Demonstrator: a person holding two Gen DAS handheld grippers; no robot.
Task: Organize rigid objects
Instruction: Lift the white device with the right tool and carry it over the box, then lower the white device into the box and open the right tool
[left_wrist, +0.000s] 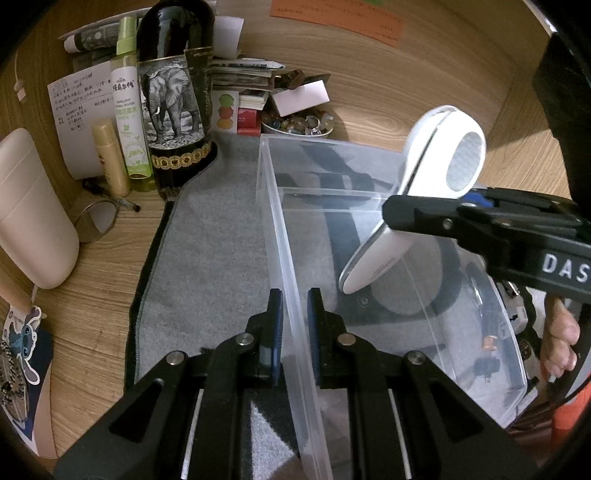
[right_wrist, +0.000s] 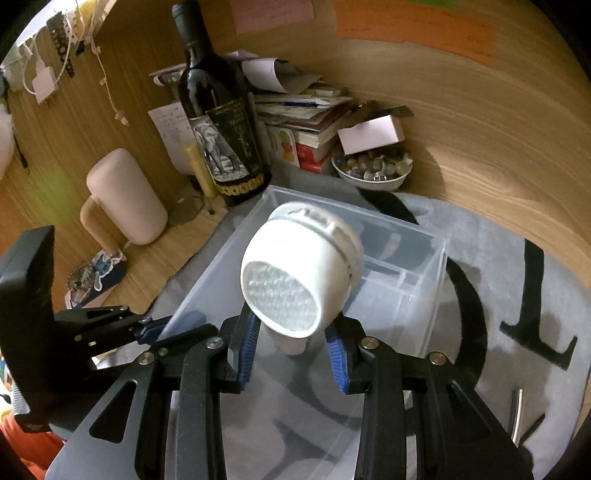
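Note:
A clear plastic bin (left_wrist: 476, 310) with an inner divider stands on a grey mat (left_wrist: 207, 258). My left gripper (left_wrist: 294, 306) is shut on the bin's left wall. My right gripper (right_wrist: 291, 332) is shut on a white handheld device (right_wrist: 299, 269) with a round dotted head and a handle, held above the bin (right_wrist: 424, 295). In the left wrist view the device (left_wrist: 436, 173) hangs tilted over the bin's middle, pinched by the right gripper (left_wrist: 399, 214).
A dark wine bottle (left_wrist: 173, 110) with an elephant label, a green spray bottle (left_wrist: 129, 110), a beige tube and a pink cylinder (left_wrist: 33, 214) stand left of the mat. Stacked books (right_wrist: 306, 114) and a bowl of stones (right_wrist: 373, 170) sit behind the bin.

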